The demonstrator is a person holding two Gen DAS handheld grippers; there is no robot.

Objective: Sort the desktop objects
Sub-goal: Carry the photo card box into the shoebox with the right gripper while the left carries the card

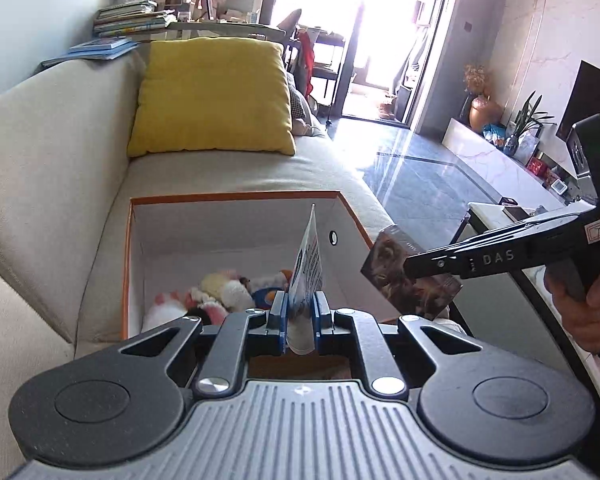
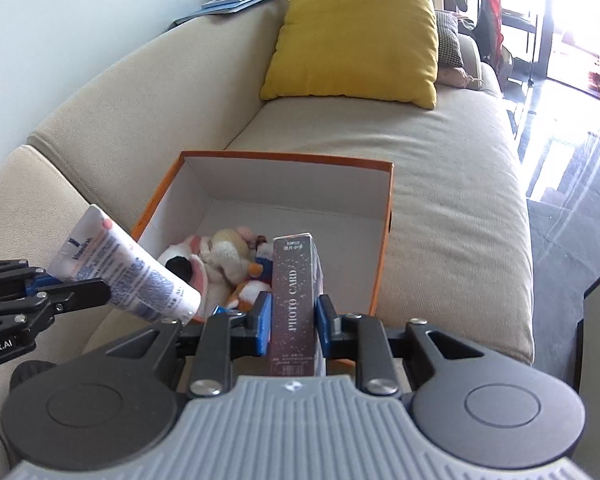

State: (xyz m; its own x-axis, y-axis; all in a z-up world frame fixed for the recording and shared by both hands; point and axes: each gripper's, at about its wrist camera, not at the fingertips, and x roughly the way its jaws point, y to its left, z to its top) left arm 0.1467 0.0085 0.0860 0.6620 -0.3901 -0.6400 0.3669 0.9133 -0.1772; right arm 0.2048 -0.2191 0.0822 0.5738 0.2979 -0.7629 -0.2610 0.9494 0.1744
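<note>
left wrist view:
left gripper (image 1: 300,312): clenched on tube (image 1: 307,264), blue pads pressed against its flat sides
tube: upright in the grip, crimped end up, long axis running away from the camera
box (image 1: 236,197): orange rim, white inside, sits on sofa (image 1: 52,168); directly ahead of and below the tube
toys (image 1: 220,292): plush pile at near end of box floor, far end bare
right gripper (image 1: 414,270): enters from the right, grasping card pack (image 1: 410,280) at box's near right corner

right wrist view:
right gripper (image 2: 291,316): clamped on card pack (image 2: 294,300), pads on both long faces
card pack: "PHOTO CARD" face up, long axis pointing forward into box (image 2: 288,157)
tube (image 2: 128,276): at left, held by left gripper (image 2: 66,284), cap end angled down toward toys (image 2: 216,264), over box's near left edge
cushion (image 2: 356,40): yellow, farther back on sofa (image 2: 440,184), well apart from box

key relation: both items near box's near edge; box ahead of and below both grips
nearer hand: cannot tell, both about level
next, likely: move forward over bare floor past toys, then release
risk: tube landing on the plush and rolling
</note>
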